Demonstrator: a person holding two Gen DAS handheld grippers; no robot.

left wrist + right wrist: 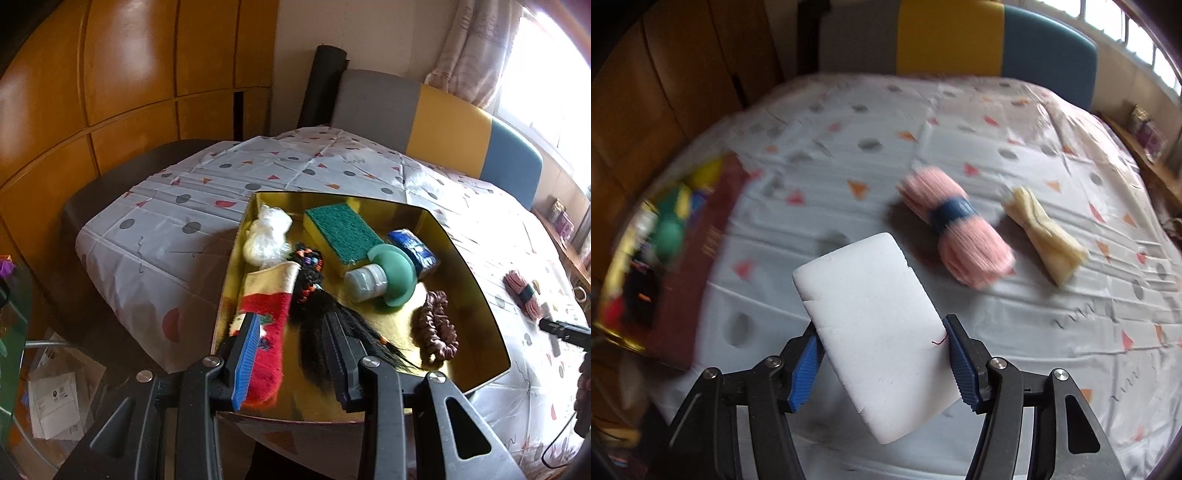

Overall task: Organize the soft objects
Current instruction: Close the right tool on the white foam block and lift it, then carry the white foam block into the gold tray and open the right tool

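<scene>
A gold-lined box (476,295) on the table holds a red sock (267,343), black hair piece (317,321), white fluff (267,236), green-topped sponge (341,230), brown scrunchie (437,325), a blue roll (413,249) and a green cap with a bottle (384,278). My left gripper (288,350) is open above the sock and hair, holding nothing. My right gripper (882,354) is shut on a white foam sponge (871,332) held above the table. Pink yarn (956,225) and a cream cloth (1045,236) lie on the tablecloth beyond it. The box also shows blurred at the left of the right wrist view (687,258).
The table wears a white cloth with dots and triangles (184,199). A grey, yellow and blue chair back (443,125) stands behind it. Wooden cabinets (110,74) are at the left, and papers (55,398) lie on the floor.
</scene>
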